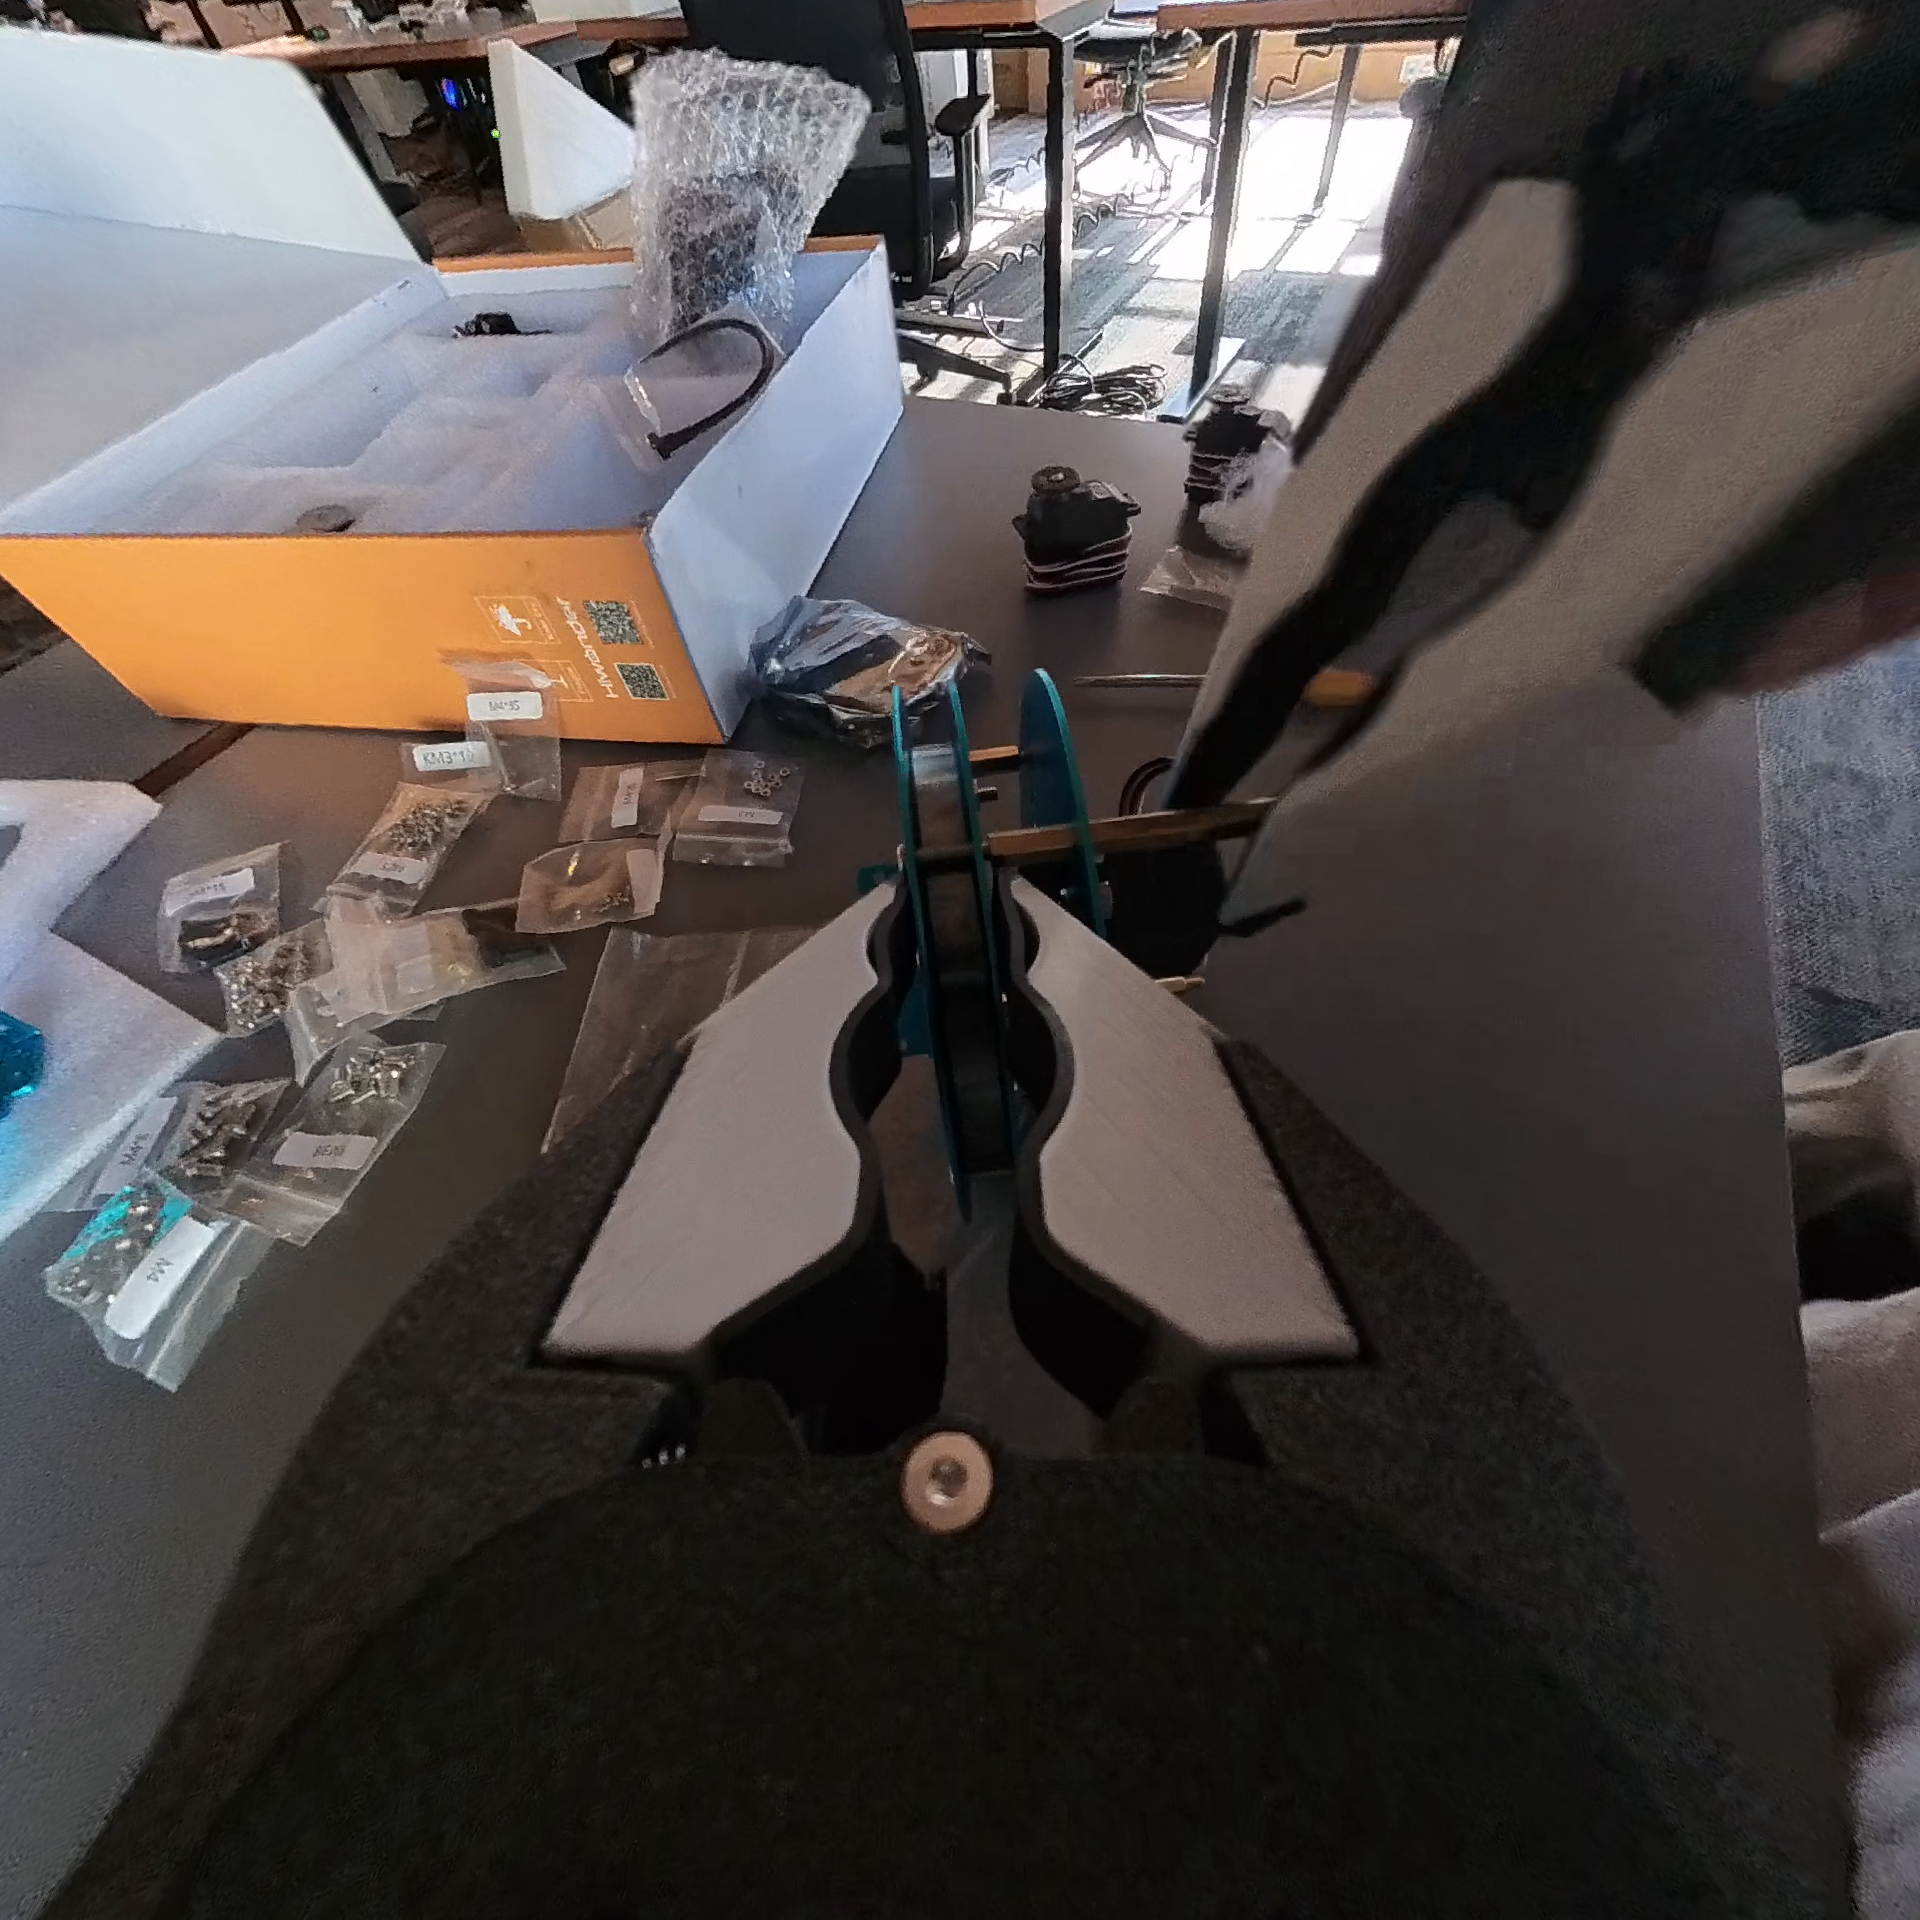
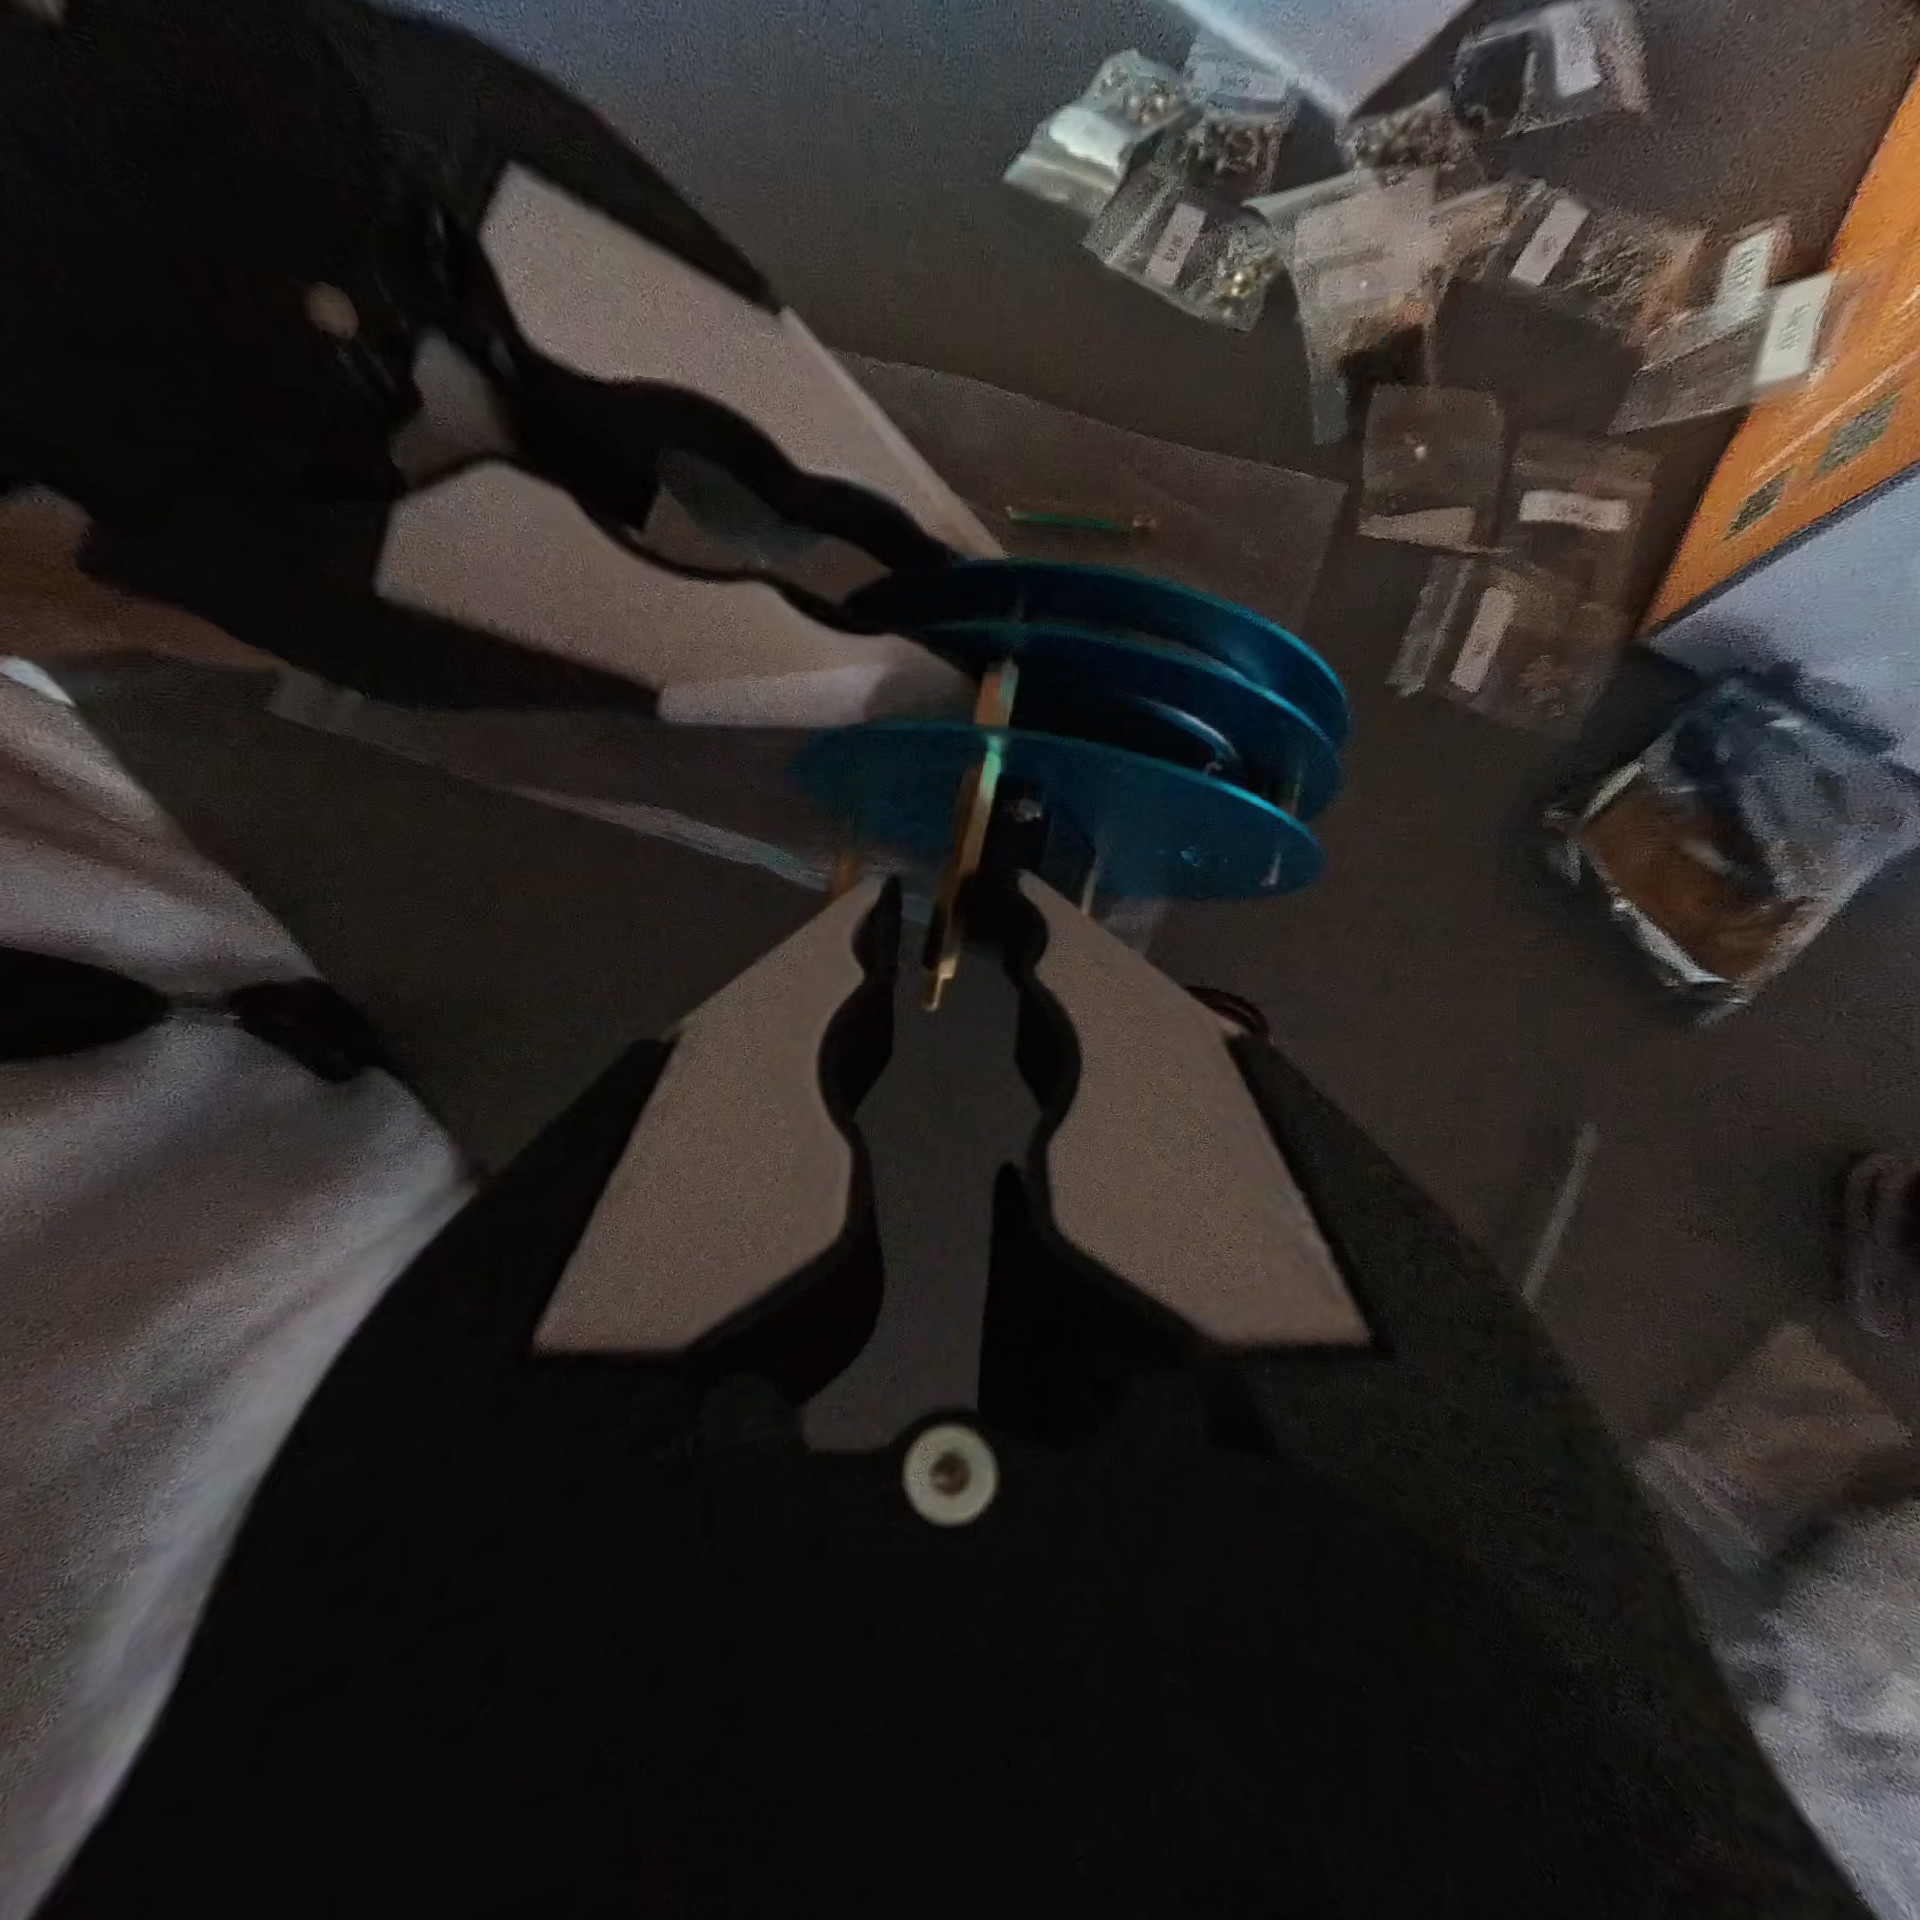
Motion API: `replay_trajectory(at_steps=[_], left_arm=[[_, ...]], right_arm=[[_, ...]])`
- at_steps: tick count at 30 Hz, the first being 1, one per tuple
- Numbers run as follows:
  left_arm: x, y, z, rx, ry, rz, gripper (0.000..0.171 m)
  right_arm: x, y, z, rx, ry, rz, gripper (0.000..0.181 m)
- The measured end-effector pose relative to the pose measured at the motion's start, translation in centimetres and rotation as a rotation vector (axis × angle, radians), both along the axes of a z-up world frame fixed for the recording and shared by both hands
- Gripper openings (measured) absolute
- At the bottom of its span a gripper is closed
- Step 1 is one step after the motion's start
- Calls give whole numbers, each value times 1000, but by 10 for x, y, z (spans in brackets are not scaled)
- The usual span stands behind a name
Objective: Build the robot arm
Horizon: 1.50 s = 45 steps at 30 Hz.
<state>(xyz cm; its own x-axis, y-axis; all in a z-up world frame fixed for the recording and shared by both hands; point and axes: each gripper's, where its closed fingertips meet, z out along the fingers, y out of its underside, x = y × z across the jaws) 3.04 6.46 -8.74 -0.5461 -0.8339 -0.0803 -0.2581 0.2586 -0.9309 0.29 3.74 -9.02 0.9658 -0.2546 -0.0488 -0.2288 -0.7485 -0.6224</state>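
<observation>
Here, your left hand-held gripper [image 1: 954,940] is closed on a blue disc assembly [image 1: 951,831], pinching its stacked teal plates edge-on, raised above the dark bench [image 1: 1455,1039]. Your right hand-held gripper [image 2: 961,904] is narrowed onto a brass rod [image 2: 971,831] that runs crosswise through the discs. Left of the assembly, on the bench: small clear bags of screws [image 1: 384,842], scattered. Behind them: an open orange box [image 1: 343,613] with white foam, holding a bubble-wrapped bundle [image 1: 727,177]. Beyond the assembly: a black servo [image 1: 1075,525] and a dark foil bag [image 1: 862,655].
</observation>
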Motion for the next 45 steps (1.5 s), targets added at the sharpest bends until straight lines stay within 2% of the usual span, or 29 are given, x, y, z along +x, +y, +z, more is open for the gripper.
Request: replay_trajectory(at_steps=[1,2,4,6,9,11,12,13,16,17,19,20,21,22,23,24,27,28,29,30,31,33,35,36,37,39,41,42,45], left_arm=[[1,2,0,-16,11,5,13],[1,2,0,-21,15,4,13],[1,4,-1,-14,11,10,13],[0,4,-1,-14,6,14,12],[-1,3,-1,-18,-9,9,13],[-1,3,-1,-20,-6,1,13],[-1,3,-1,-22,-4,0,14],[-1,3,-1,-21,-4,2,14],[0,2,-1,-11,-2,1,14],[0,1,-1,-6,-4,-1,13],[0,1,-1,-4,-5,-1,14],[0,1,-1,-6,-2,-1,14],[0,1,-1,-8,0,1,13],[0,2,-1,-8,2,4,13],[-1,2,-1,-10,1,7,13],[-1,2,-1,-12,-2,11,13],[-3,0,0,-28,-8,-5,13],[-3,0,0,-32,-7,-9,12],[-3,0,-1,-27,-10,-12,12],[-3,1,-1,-22,-10,-11,12],[-2,1,-1,-20,-8,-7,12],[-1,0,0,-9,-7,-9,13],[-2,-1,-1,-10,-7,-10,13],[-2,0,-1,-13,-4,-9,13],[-1,1,-1,-18,2,-8,13],[-1,1,-1,-16,0,-3,13],[-1,1,-1,-18,-1,-1,13],[-2,2,-1,-18,-6,0,13],[-3,-1,-1,-21,-13,-12,12]], right_arm=[[1,-1,-4,-55,-84,11,6],[1,-1,-4,-70,-127,13,6],[0,1,-4,-51,-36,-1,5],[-5,3,-3,70,271,-55,4],[-16,7,6,325,968,-169,2],[-19,8,10,442,1237,-195,2],[-19,9,10,454,1242,-196,2],[-18,10,9,431,1155,-185,3],[-11,7,0,242,605,-94,5],[-6,5,-1,178,421,-71,11],[-5,5,-1,82,189,-29,16],[-3,4,-4,28,111,-26,6],[-2,5,-4,-4,58,-7,6],[-2,5,-4,-24,65,-8,5],[-4,5,-3,-10,145,-24,4],[-5,6,-2,50,297,-57,4],[-15,9,8,316,1027,-184,2],[-17,10,10,394,1175,-211,2],[-17,11,11,437,1236,-231,2],[-17,11,10,440,1183,-233,2],[-15,10,8,402,1039,-218,3],[-11,7,3,257,629,-144,4],[-2,2,1,114,244,-94,14],[-2,1,2,61,117,-68,16],[-3,0,0,9,30,-47,6],[-2,0,-1,-49,-48,-30,5],[-4,1,-1,-27,71,-41,4],[-6,2,0,35,244,-77,3],[-16,5,8,318,1031,-202,2]])
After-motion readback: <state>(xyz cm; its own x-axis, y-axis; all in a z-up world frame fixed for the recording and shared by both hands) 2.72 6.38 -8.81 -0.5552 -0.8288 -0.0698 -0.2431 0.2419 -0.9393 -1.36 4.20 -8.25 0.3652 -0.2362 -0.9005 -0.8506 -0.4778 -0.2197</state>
